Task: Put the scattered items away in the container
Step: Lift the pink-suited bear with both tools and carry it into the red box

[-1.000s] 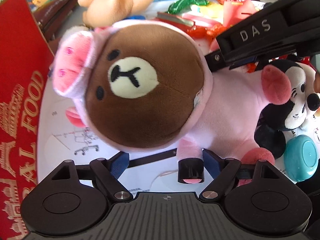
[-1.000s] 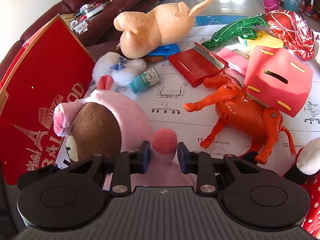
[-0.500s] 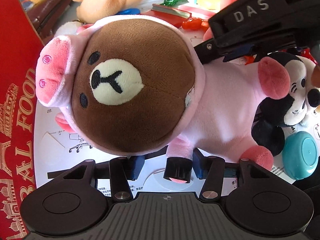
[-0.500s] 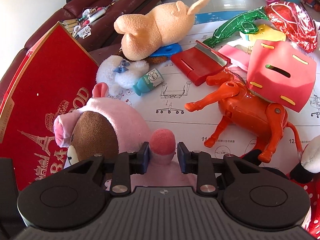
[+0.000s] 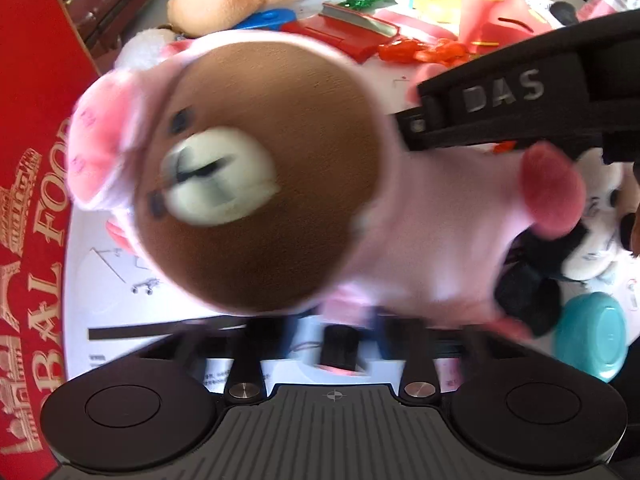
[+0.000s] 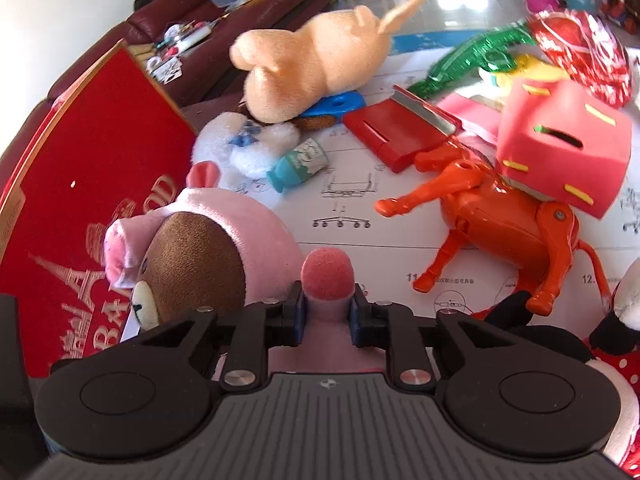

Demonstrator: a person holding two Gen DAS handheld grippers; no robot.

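A brown bear plush in a pink pig suit fills the left wrist view, blurred by motion. My right gripper is shut on the plush's pink foot, and the plush's head hangs to its left. My left gripper sits just below the plush with its jaws around a dangling leg; blur hides whether they press on it. The red container with gold lettering stands at the left, and also shows in the left wrist view.
On the white paper sheet lie an orange plastic horse, a pink cube box, a red flat case, a peach plush, a white plush and a teal bottle. A Minnie plush and teal bowl lie right.
The plush has swung and moved; it is now blurred in the left wrist view. My left jaws have narrowed around its dangling leg. The right grip is unchanged.
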